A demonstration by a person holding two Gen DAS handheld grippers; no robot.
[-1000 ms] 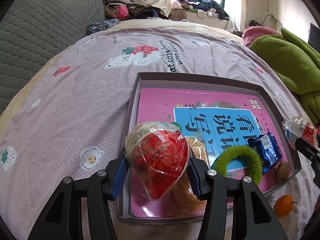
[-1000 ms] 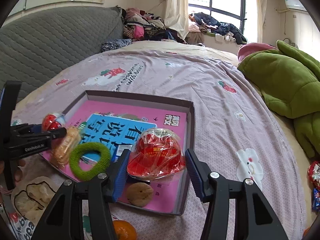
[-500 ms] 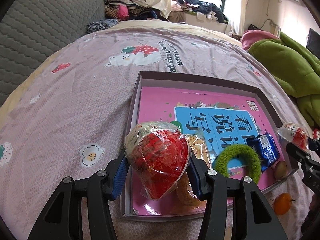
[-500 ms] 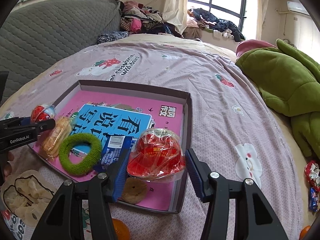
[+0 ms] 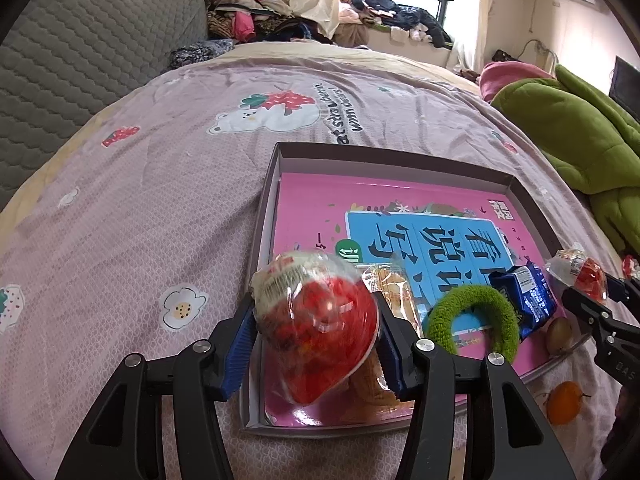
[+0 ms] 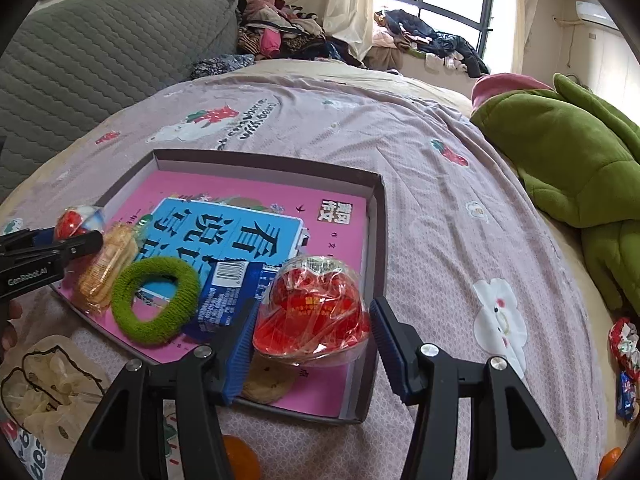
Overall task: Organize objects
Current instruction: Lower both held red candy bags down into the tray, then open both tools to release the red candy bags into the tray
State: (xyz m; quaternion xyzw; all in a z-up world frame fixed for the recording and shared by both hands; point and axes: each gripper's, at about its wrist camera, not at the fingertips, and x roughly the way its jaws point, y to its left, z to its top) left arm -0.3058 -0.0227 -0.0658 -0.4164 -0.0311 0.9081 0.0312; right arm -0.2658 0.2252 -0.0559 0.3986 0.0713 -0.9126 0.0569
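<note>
left gripper (image 5: pixel 316 342) clamped a red wrapped snack pack (image 5: pixel 320 328) over the near left corner of the cardboard tray (image 5: pixel 384 156). right gripper (image 6: pixel 312 334) gripped a second red snack pack (image 6: pixel 316 312) over the tray's near right corner, beside the blue packet (image 6: pixel 226 296) and green hair scrunchie (image 6: pixel 156 300) in the tray.

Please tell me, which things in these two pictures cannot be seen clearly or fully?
- Snack bag, left view: mostly behind the red packet in the left gripper.
- Round brown item, right view: half under the right gripper's packet; its kind is unclear.
- Orange, right view: cut off by the bottom edge.
</note>
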